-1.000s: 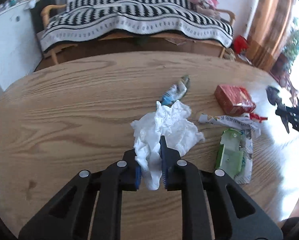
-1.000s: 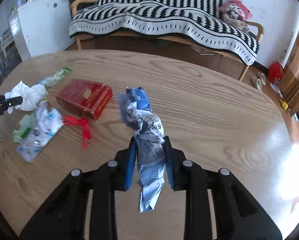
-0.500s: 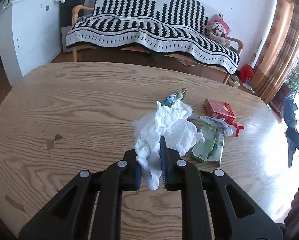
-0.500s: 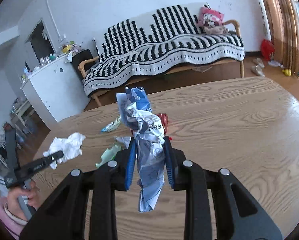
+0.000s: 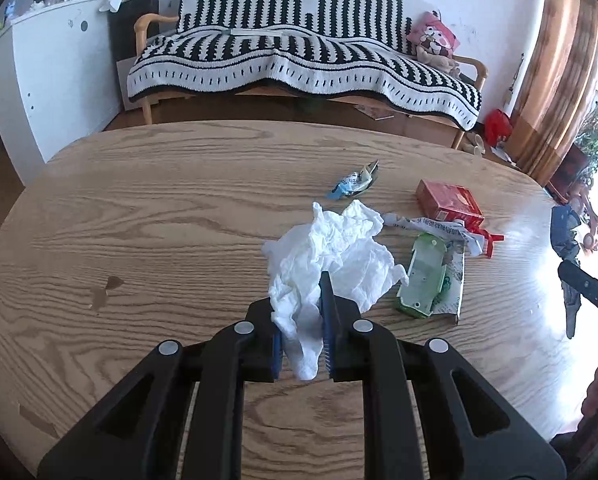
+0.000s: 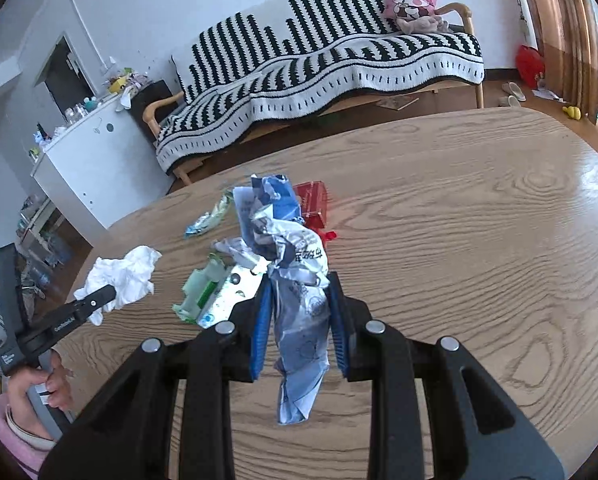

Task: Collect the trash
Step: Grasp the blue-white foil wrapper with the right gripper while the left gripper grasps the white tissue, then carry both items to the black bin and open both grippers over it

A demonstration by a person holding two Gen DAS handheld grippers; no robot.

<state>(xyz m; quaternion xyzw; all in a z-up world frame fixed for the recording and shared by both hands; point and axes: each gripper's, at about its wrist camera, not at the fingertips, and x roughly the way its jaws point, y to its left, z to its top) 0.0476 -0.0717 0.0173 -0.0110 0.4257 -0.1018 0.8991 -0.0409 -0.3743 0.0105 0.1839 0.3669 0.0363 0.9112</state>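
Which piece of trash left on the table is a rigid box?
The red box, at the pile's far right; the blue-green wrapper, green packet and printed strip are flat or crumpled.

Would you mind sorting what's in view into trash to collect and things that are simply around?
Trash to collect:
white tissue, held in left tongs
blue crumpled wrapper, held in right tongs
red box
green packet
small blue-white wrapper

Simply around:
striped sofa
plush toy
white cabinet

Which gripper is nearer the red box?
Left, I'd judge. The left gripper, shut on tissue, hovers near the red box; the right gripper, holding a wrapper, sits farther back.
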